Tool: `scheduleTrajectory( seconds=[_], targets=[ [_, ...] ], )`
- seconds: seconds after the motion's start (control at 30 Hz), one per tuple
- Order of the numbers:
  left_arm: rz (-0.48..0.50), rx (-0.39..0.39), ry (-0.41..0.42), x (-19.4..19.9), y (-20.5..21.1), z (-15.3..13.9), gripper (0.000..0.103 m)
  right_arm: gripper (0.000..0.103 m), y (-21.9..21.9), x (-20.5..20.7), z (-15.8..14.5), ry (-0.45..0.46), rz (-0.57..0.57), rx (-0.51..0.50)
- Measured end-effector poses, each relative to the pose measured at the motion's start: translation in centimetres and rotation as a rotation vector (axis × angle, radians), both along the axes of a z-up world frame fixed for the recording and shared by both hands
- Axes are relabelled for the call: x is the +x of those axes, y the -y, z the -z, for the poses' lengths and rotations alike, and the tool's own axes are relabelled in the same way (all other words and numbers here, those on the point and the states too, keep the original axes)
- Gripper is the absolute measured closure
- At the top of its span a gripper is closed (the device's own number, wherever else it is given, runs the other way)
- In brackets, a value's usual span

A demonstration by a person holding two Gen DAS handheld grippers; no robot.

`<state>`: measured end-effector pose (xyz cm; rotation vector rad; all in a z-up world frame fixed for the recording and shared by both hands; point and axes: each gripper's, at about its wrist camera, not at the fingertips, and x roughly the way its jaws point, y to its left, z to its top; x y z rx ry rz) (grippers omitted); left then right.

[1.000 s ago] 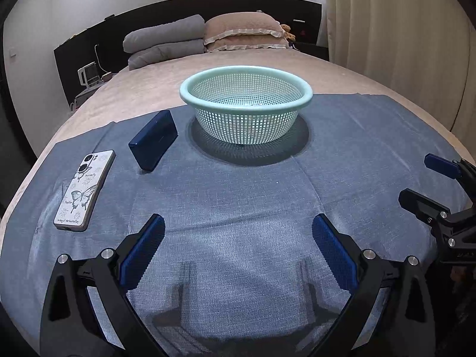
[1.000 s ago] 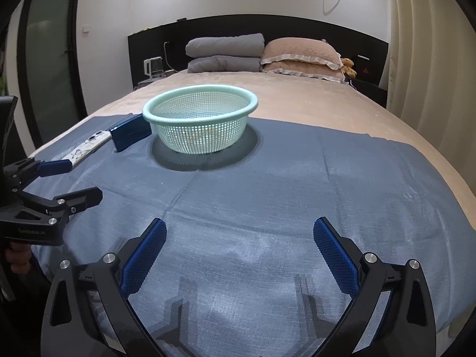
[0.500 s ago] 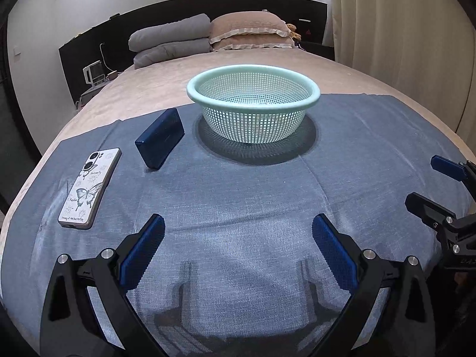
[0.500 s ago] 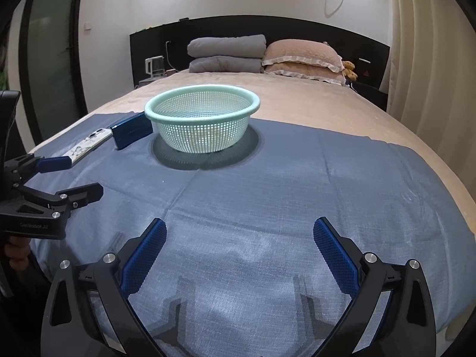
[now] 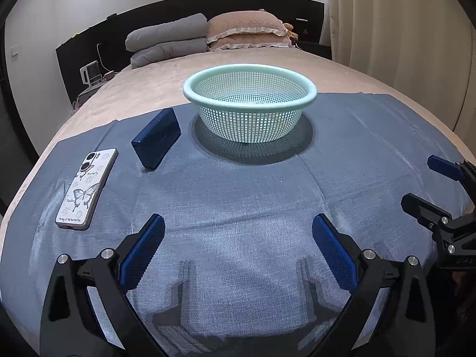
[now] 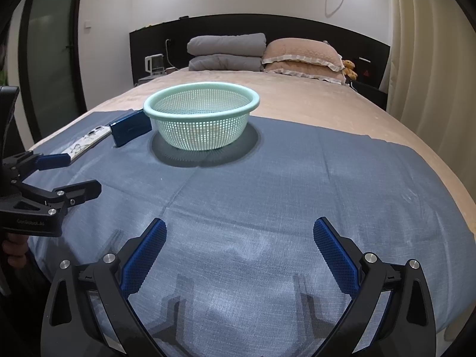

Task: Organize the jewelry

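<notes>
A mint-green mesh basket (image 5: 249, 110) stands on a blue-grey cloth (image 5: 238, 196) spread over the bed; it also shows in the right wrist view (image 6: 201, 123). A closed dark blue box (image 5: 156, 137) lies left of the basket, also visible in the right wrist view (image 6: 131, 127). My left gripper (image 5: 238, 244) is open and empty above the cloth's near part. My right gripper (image 6: 239, 247) is open and empty, to the right of the left one (image 6: 64, 175). What lies inside the basket cannot be made out.
A phone in a white butterfly case (image 5: 87, 188) lies face down left of the box. Grey folded bedding (image 5: 166, 43) and pink pillows (image 5: 247, 32) sit at the headboard. Curtains (image 5: 401, 29) hang on the right. The bed edge runs close in front.
Both grippers have drifted slightly, so the basket, box and phone sit a little more to the right in the left view. Both grippers stay open.
</notes>
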<state>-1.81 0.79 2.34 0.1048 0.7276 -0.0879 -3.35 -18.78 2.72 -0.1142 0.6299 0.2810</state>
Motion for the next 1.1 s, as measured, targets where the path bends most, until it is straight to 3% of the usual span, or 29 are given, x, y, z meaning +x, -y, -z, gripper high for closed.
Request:
scheduleTrajectory(
  seconds=[1.1],
  targets=[
    [0.01, 0.02, 0.004, -0.1, 0.7, 0.3, 0.006, 0.008, 0.1, 0.1, 0.5, -0.002, -0.001, -0.021]
  ],
)
